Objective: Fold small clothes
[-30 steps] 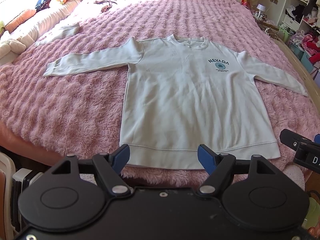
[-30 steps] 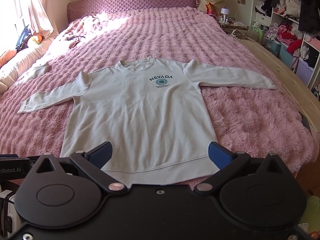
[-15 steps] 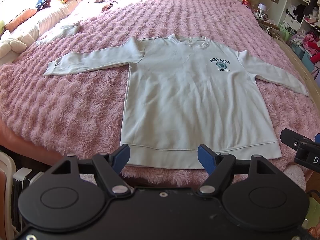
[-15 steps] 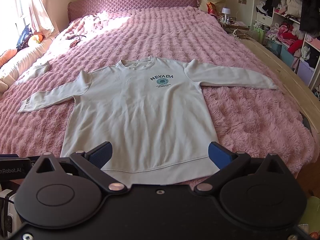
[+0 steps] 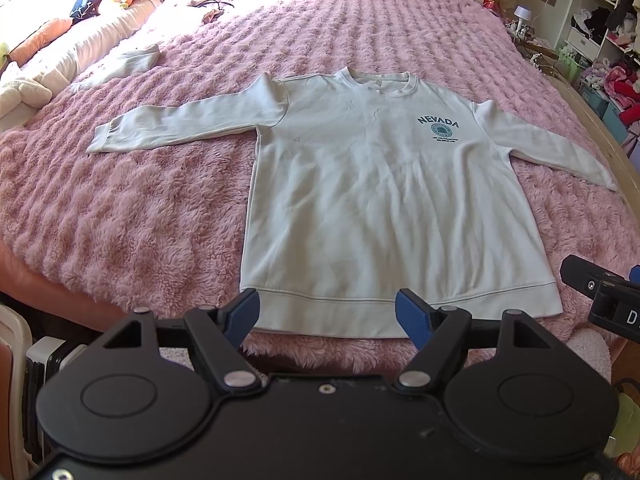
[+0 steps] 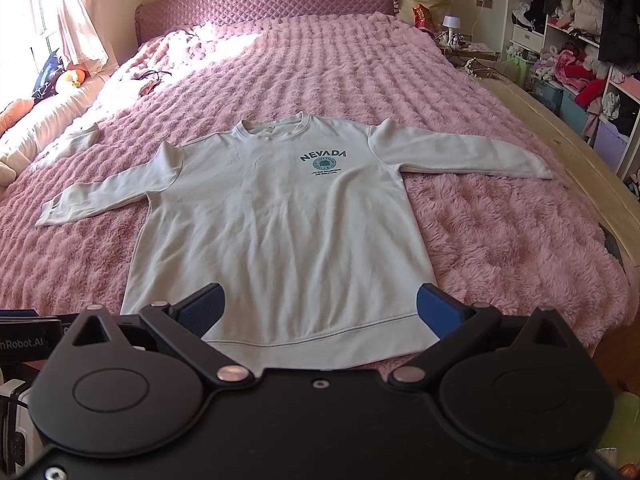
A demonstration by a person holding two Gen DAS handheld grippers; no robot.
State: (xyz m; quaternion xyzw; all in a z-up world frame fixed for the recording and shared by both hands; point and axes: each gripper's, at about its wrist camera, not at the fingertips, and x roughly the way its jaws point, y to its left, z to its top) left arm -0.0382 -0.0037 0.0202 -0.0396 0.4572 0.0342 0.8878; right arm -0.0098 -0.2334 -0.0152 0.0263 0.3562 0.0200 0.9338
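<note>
A pale long-sleeved sweatshirt [image 5: 380,200] with a dark "NEVADA" print lies flat and face up on the pink fluffy bedspread [image 5: 140,220], both sleeves spread sideways, hem toward me. It also shows in the right wrist view [image 6: 288,232]. My left gripper [image 5: 328,316] is open and empty, hovering just before the hem's left half. My right gripper [image 6: 320,312] is open wide and empty, hovering before the hem. The right gripper's body shows at the right edge of the left wrist view [image 5: 604,296].
A small pale folded garment [image 5: 128,62] lies on the bed at the far left. Pillows and plush toys [image 5: 36,64] line the left side. A wooden bed frame [image 6: 580,160] and cluttered shelves [image 6: 580,60] stand at the right. A padded headboard [image 6: 264,4] is at the far end.
Both grippers have stayed almost still, open. The views have drifted only slightly; the sweatshirt has not moved.
</note>
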